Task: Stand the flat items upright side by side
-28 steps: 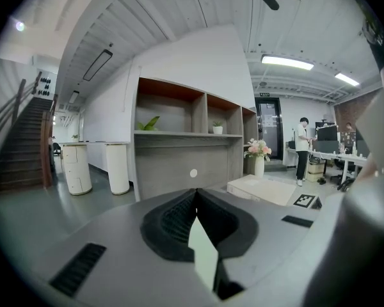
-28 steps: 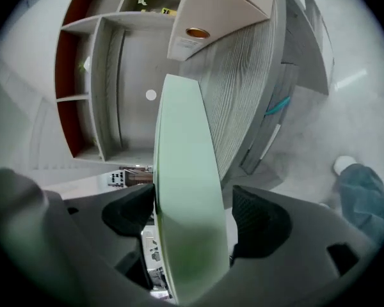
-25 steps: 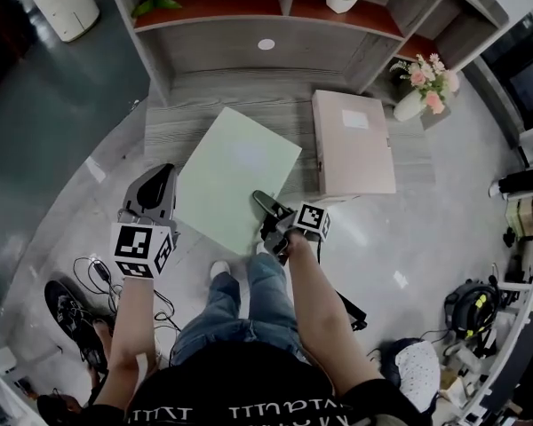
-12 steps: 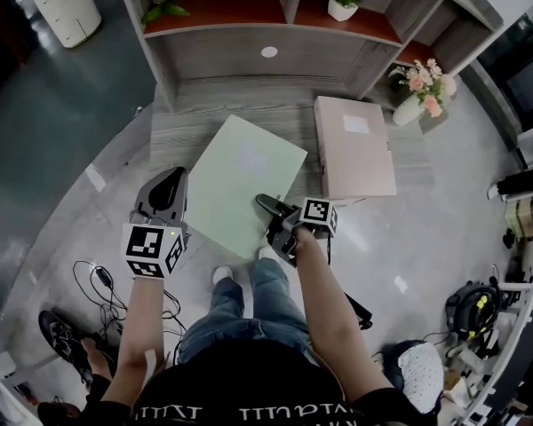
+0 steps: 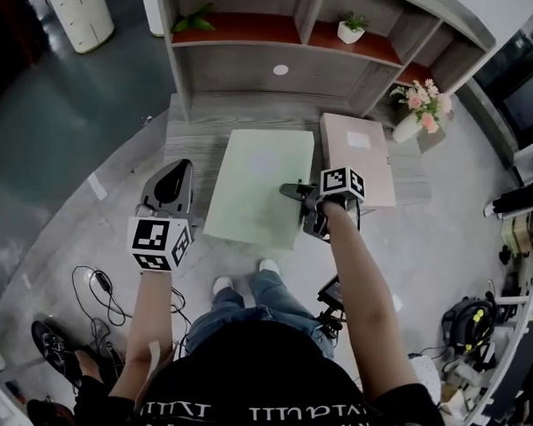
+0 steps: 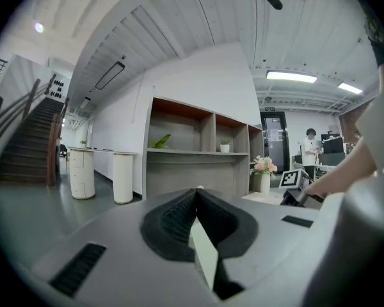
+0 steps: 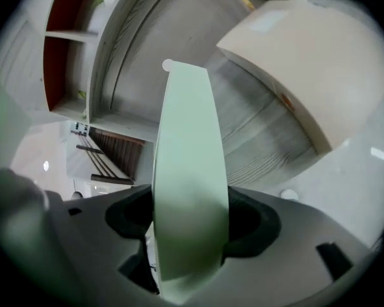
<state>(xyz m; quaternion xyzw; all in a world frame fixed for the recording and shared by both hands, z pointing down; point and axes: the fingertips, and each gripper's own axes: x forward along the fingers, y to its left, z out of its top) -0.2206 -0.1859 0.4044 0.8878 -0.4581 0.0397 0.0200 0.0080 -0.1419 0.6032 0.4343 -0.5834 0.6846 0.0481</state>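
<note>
Head view, box: the green file box (image 5: 259,185) slants over the low platform (image 5: 188,122), just beside the pink file box (image 5: 357,153), which lies flat.
Head view, tools: the right gripper (image 5: 295,192) is at its near right edge. The left gripper (image 5: 179,171) waits just left, apart.
Left gripper view, jaws: pressed together, gripping nothing.
Right gripper view, jaws: have just been closing and now pinch the green edge.
Handling: it looks stiff, light and smooth-faced. I'd grip mid-edge, or it may swing.
</note>
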